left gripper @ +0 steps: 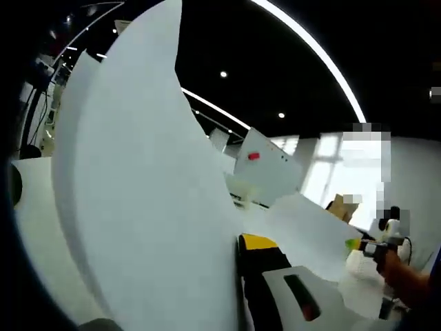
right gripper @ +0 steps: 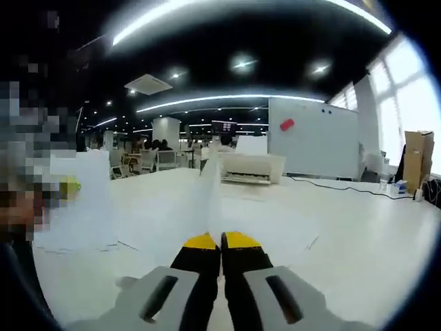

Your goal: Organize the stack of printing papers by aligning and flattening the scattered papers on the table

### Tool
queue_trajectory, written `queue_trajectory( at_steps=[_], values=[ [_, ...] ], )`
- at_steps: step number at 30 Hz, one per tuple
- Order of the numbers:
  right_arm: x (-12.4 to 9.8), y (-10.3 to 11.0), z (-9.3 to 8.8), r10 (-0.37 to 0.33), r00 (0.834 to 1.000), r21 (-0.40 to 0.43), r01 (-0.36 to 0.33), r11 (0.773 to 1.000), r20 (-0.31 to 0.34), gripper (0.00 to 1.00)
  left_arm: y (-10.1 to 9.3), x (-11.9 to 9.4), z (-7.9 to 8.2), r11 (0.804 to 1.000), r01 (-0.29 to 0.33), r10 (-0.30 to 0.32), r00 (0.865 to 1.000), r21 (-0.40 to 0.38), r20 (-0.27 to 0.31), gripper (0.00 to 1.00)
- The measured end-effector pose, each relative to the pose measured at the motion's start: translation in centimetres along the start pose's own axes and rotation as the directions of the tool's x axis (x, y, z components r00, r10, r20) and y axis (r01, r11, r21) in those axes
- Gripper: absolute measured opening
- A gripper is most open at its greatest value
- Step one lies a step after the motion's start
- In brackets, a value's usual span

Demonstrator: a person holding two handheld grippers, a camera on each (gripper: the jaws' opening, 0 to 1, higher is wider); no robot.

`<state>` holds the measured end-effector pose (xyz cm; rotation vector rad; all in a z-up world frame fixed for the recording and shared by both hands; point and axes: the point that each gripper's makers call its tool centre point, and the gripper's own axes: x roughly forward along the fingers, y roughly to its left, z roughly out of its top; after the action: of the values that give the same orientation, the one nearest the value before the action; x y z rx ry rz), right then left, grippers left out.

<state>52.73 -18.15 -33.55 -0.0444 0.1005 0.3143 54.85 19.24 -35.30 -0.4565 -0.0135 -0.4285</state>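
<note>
Right hand-held gripper (right gripper: 220, 241) pinching upright paper sheet (right gripper: 210, 186).

Matt white printing paper (left gripper: 145, 207), smooth white table (right gripper: 358, 234), black plastic right gripper (right gripper: 221, 242) with yellow tips, glossy whiteboard (right gripper: 313, 138)
</note>
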Motion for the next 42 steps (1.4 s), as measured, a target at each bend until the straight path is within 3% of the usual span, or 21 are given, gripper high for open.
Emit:
queue_trajectory(
  at_steps=[8, 25, 31, 39, 42],
  values=[
    [-0.4, 2.2, 3.7, 0.063, 0.996, -0.013, -0.063, 0.998, 0.068, 0.00, 0.0, 0.2, -0.5, 1.000, -0.009, 0.009, 1.000, 0.026, -0.027, 0.11],
    [-0.8, 6.2, 7.8, 0.156, 0.979, -0.041, -0.152, 0.988, 0.129, 0.00, -0.1, 0.3, -0.8, 0.999, -0.009, 0.011, 0.999, 0.044, -0.044, 0.25],
    [-2.0, 7.9, 10.0, 0.215, 0.961, -0.053, -0.209, 0.977, 0.172, 0.00, -0.2, 0.4, -0.8, 0.999, -0.008, 0.009, 0.999, 0.040, -0.047, 0.27],
    [-3.5, 11.5, 11.5, 0.368, 0.910, -0.058, -0.364, 0.930, 0.192, 0.00, -0.4, 0.4, -0.9, 0.999, 0.007, -0.005, 0.999, 0.038, -0.051, 0.29],
    [-3.5, 12.0, 11.4, 0.366, 0.913, -0.097, -0.353, 0.930, 0.179, 0.00, -0.5, 0.4, -0.8, 0.999, 0.015, -0.014, 0.999, 0.034, -0.046, 0.29]
  ],
)
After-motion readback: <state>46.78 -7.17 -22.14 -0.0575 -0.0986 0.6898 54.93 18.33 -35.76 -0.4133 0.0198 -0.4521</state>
